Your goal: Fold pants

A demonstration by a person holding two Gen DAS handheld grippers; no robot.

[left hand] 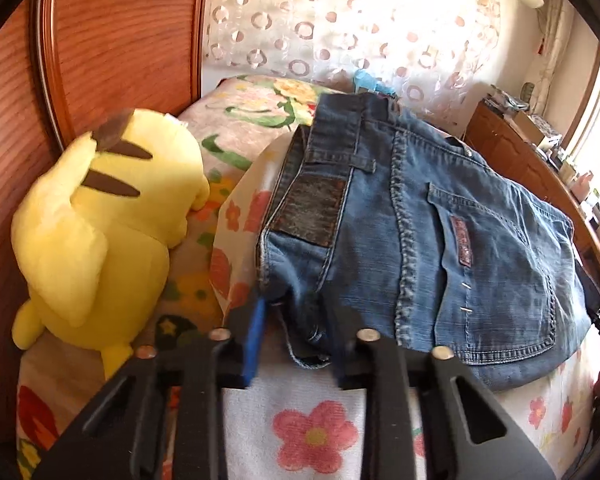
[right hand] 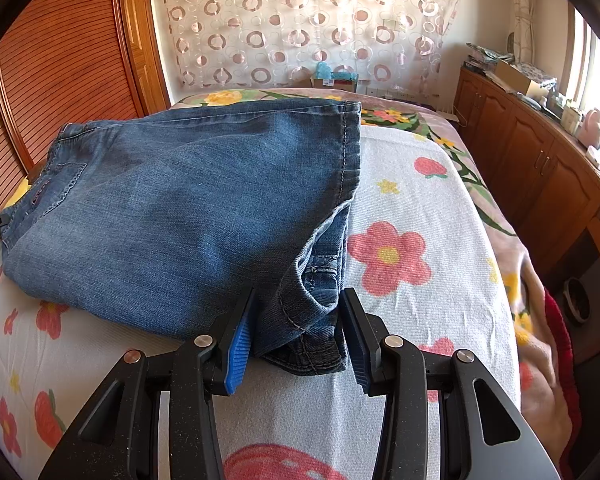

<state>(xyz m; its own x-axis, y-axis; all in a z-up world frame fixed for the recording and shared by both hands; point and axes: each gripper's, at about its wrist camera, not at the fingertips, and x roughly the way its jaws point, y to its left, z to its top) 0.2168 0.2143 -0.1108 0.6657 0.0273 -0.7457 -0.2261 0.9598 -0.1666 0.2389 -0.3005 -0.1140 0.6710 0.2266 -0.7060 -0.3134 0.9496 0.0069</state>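
Observation:
Blue denim pants [left hand: 420, 220] lie folded in a thick stack on a bed, with the waistband, a back pocket and a dark leather patch facing up. My left gripper [left hand: 296, 336] is shut on the near corner at the waistband end, and denim fills the gap between its blurred fingers. In the right wrist view the pants [right hand: 180, 208] spread away to the left, their hem lying across the far side. My right gripper [right hand: 298, 332] is shut on the bunched near corner of the folded layers, its blue pads [right hand: 238, 344] pressing on the cloth.
A white flower-print cover [right hand: 400, 200] lies over the bed. A yellow plush toy [left hand: 100, 220] sits left of the pants against a wooden wardrobe [left hand: 112, 40]. A wooden sideboard [right hand: 520, 168] with clutter runs along the right. A circle-patterned curtain [right hand: 300, 20] hangs behind.

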